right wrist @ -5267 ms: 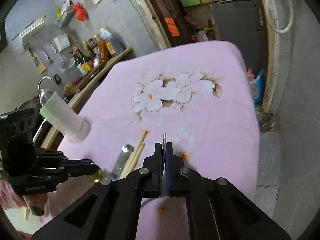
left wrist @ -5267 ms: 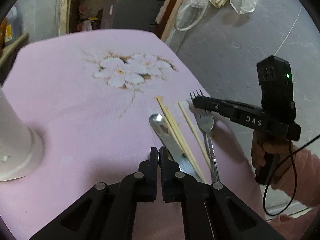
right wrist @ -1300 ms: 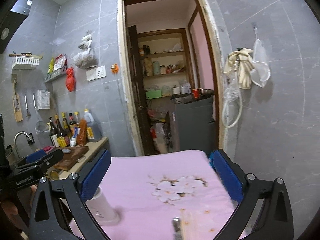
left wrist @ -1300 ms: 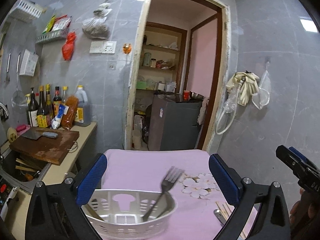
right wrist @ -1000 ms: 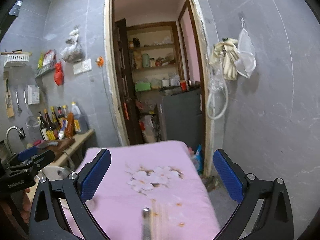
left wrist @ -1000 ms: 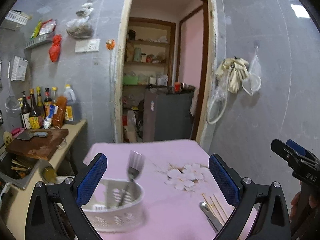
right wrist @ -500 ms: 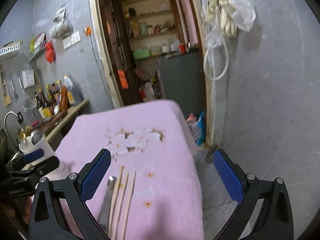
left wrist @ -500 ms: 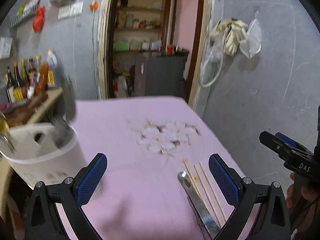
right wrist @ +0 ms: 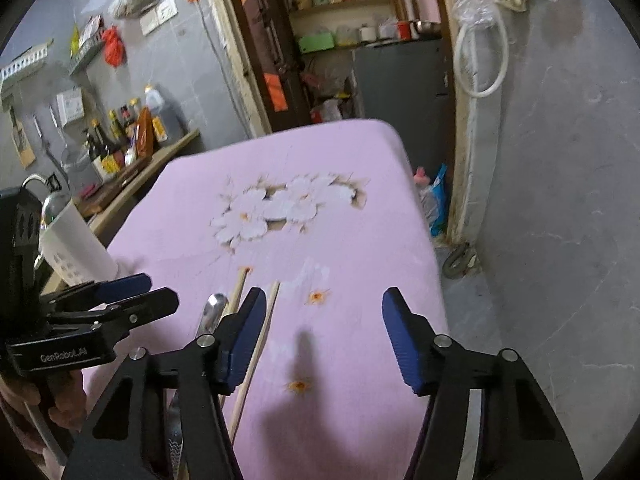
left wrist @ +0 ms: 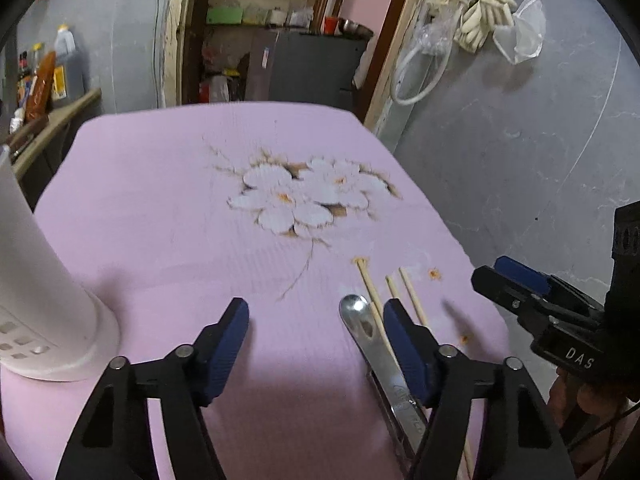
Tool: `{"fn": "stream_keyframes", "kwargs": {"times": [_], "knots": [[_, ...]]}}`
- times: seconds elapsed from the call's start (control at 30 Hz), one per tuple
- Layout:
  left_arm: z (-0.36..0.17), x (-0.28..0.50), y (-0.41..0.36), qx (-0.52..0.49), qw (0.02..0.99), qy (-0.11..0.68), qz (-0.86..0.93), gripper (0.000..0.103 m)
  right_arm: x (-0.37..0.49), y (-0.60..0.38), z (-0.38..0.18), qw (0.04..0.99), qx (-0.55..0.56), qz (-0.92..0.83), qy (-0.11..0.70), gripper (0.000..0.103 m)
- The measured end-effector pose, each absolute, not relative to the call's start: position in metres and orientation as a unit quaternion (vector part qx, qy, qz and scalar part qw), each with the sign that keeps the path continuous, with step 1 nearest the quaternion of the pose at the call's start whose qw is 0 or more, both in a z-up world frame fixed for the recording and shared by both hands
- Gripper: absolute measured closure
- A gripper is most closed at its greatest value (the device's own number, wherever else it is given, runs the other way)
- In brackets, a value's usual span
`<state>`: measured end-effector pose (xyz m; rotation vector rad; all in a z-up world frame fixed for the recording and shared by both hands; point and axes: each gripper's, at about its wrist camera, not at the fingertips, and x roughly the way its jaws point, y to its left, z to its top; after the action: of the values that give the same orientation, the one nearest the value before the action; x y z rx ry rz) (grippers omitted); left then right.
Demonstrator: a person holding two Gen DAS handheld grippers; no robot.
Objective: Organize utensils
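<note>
Chopsticks point(left wrist: 374, 294) and a metal knife point(left wrist: 380, 344) lie touching at five o'clock on the pink cloth point(left wrist: 160, 208). Left gripper point(left wrist: 316, 344) and right gripper point(right wrist: 324, 336), both empty, jaws closing. Risk: pads pinch several pieces together, or sticks roll away; holder point(left wrist: 36, 280) sits at nine o'clock.

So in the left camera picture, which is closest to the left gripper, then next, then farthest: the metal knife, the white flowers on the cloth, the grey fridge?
From the left gripper:
1. Metal knife, just inside its right finger.
2. White flowers, mid-cloth, ahead.
3. Grey fridge, through the doorway, behind the table.
</note>
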<state>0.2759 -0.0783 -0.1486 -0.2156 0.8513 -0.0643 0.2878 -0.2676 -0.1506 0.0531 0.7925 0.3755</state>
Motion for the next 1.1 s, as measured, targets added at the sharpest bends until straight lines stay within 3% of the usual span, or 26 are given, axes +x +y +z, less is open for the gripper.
{"fn": "stream_keyframes", "kwargs": {"times": [0.3,0.5,0.87,1.1], "knots": [[-0.164,0.280,-0.070,-0.148,0.884,0.443,-0.039,0.060,0.287,-0.248,-0.160,0.889,-0.012,0.216,0.403,0.063],[-0.166,0.283,-0.067,-0.179,0.873,0.451,-0.059,0.069,0.286,-0.240,-0.163,0.881,-0.033,0.226,0.414,0.064],[-0.174,0.289,-0.076,-0.212,0.847,0.477,-0.103,0.073,0.277,-0.241,-0.162,0.876,-0.067,0.209,0.430,0.070],[-0.178,0.298,-0.089,-0.208,0.836,0.490,-0.130,0.073,0.275,-0.255,-0.163,0.874,-0.055,0.206,0.436,0.079]]}}
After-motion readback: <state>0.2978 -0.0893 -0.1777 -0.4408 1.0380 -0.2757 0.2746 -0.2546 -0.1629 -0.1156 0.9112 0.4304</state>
